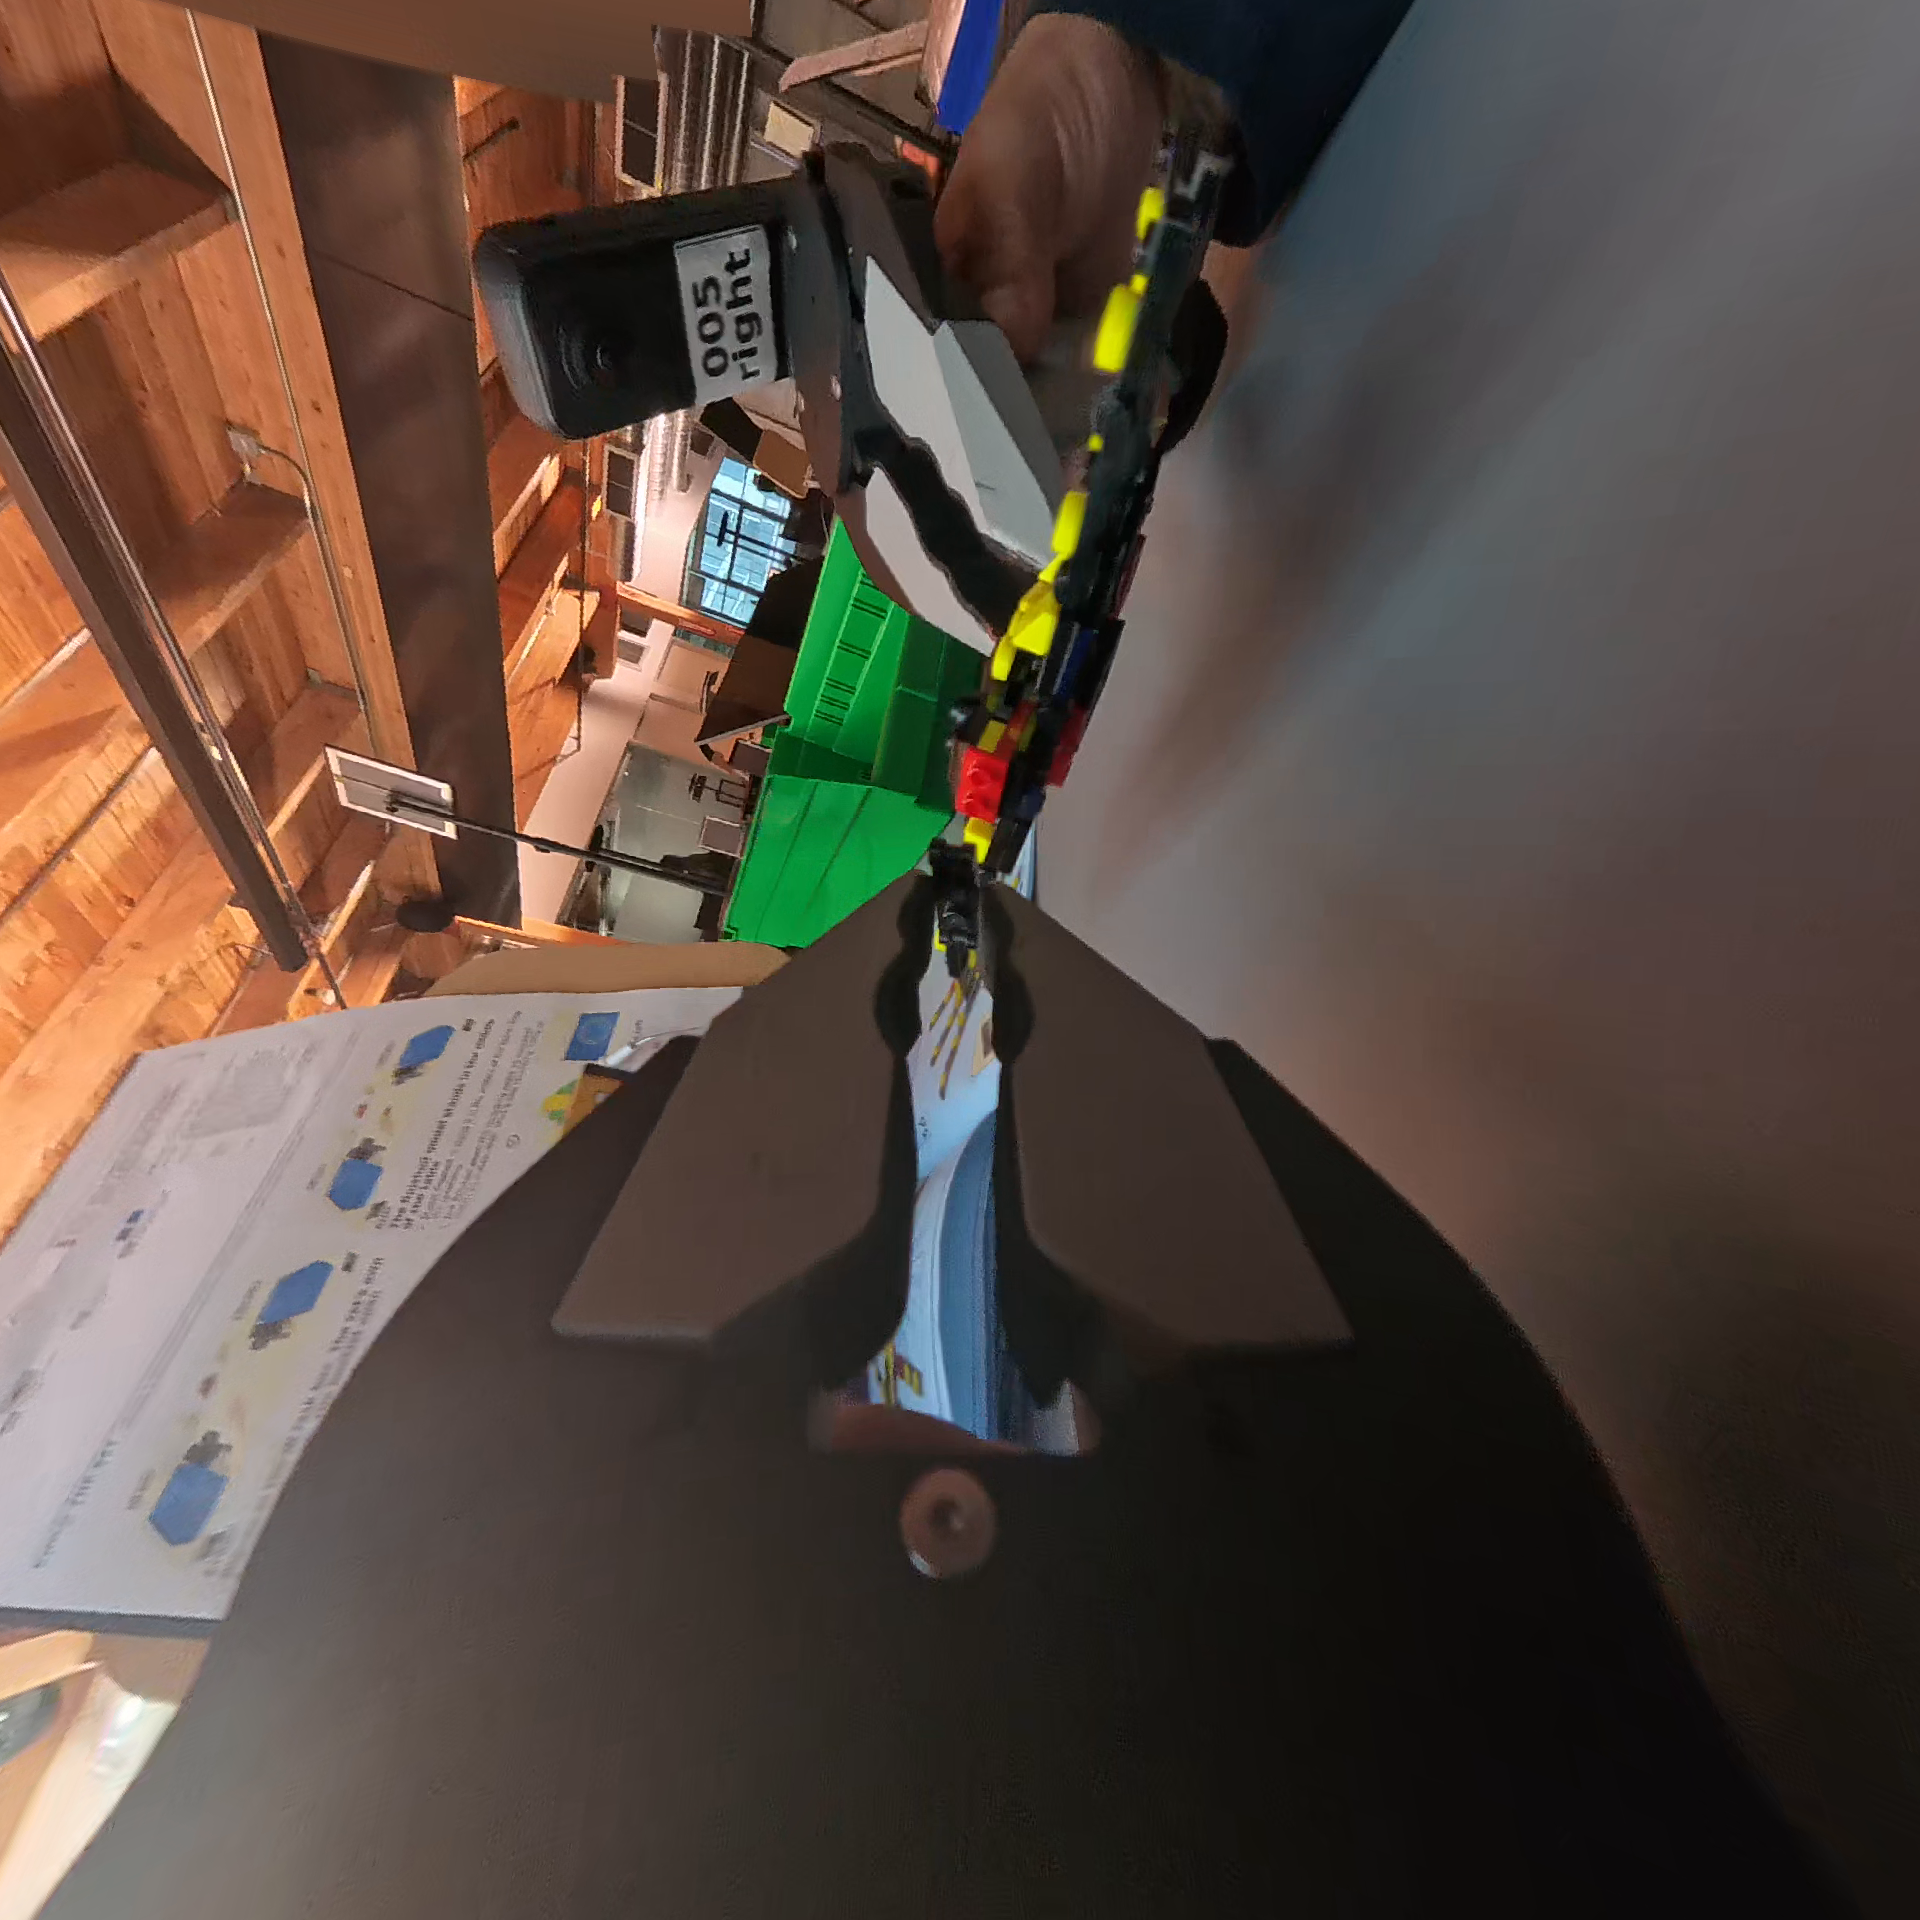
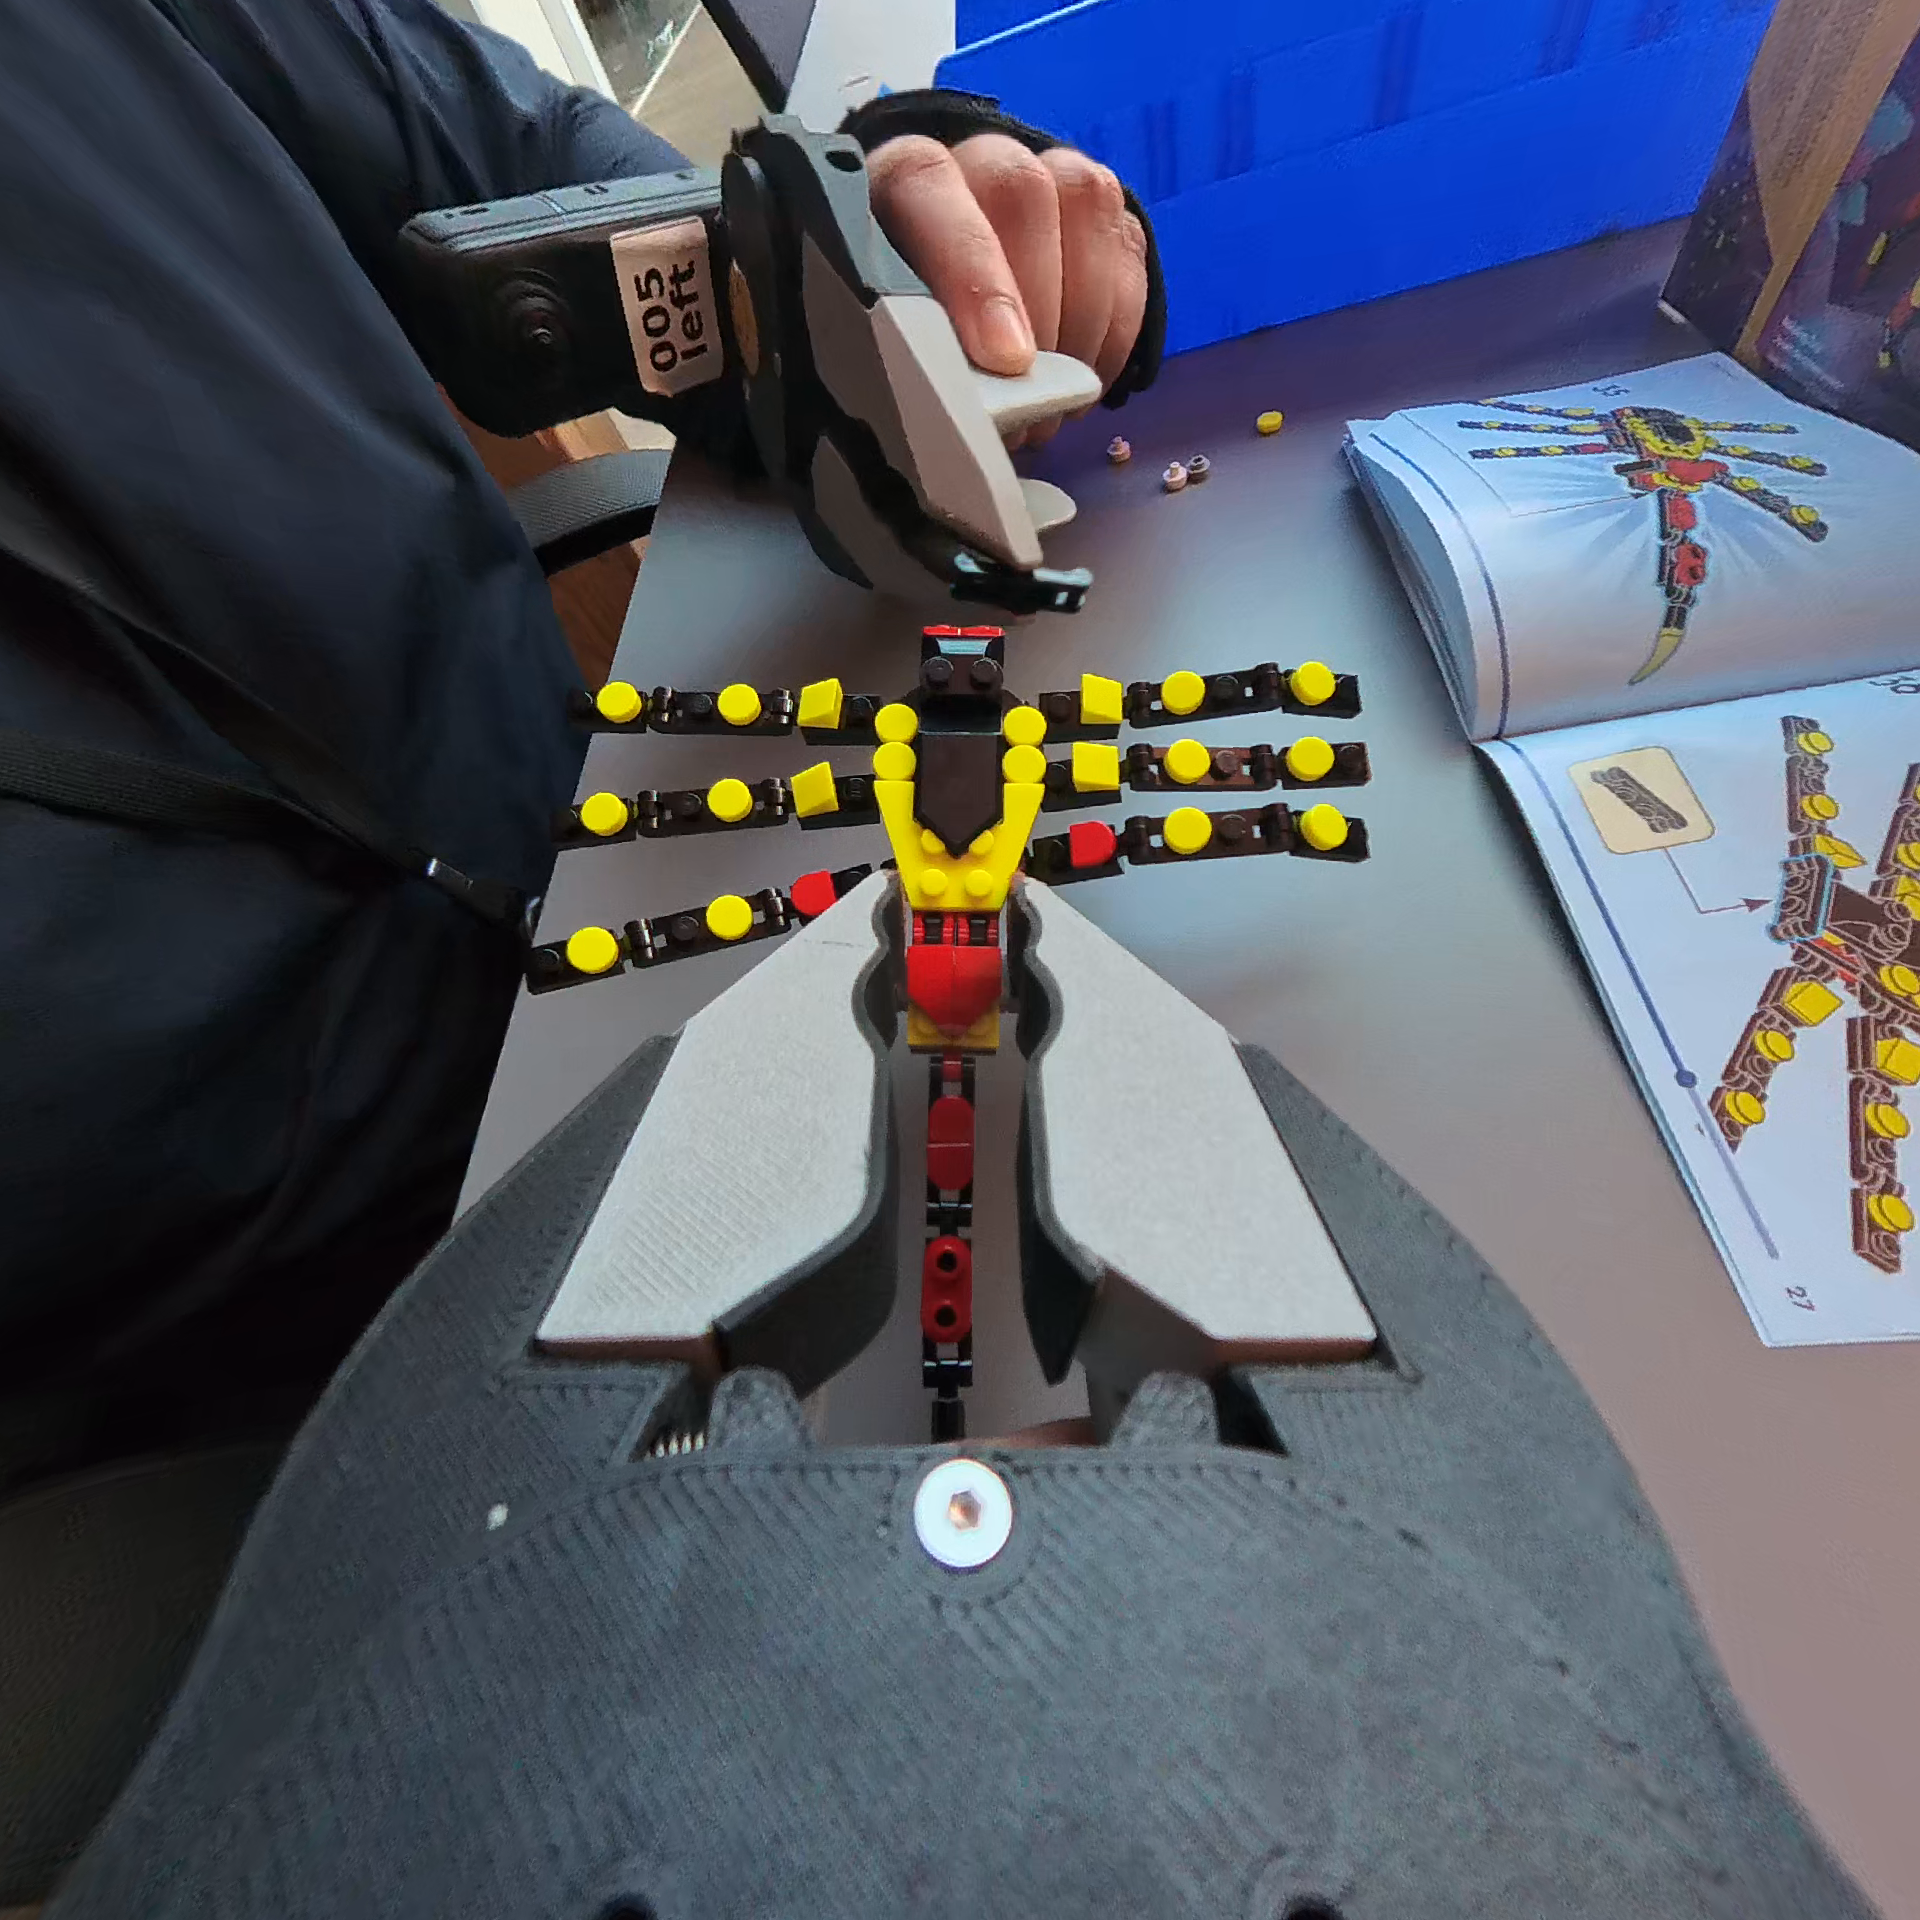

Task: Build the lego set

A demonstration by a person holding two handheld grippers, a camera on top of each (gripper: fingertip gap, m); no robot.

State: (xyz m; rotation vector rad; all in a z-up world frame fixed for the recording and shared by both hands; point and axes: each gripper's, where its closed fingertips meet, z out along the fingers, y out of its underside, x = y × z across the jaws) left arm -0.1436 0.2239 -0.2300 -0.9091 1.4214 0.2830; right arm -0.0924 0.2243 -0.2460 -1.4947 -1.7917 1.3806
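Observation:
My right gripper [image 2: 951, 906] is shut on the red body of the lego model [image 2: 956, 790], a black creature with a yellow head plate, several black legs studded with yellow, and a red-and-black tail running back between the fingers. It holds the model above the grey table [image 2: 1299, 1091]. My left gripper [image 2: 1003, 582] is shut on a small black piece [image 2: 1023, 590], just beyond the model's front end and close to it. In the left wrist view the black piece [image 1: 954, 906] sits between my fingertips, and the model [image 1: 1039, 665] shows edge-on just ahead.
An open instruction booklet [image 2: 1662, 644] lies to the right on the table. A few small loose pieces [image 2: 1184, 473] and a yellow stud [image 2: 1268, 421] lie behind. A blue bin [image 2: 1403, 156] and a box [image 2: 1818, 208] stand at the back; green bins [image 1: 831, 810] stand farther off. One gripper's finger ends stand about 6 cm off the other's.

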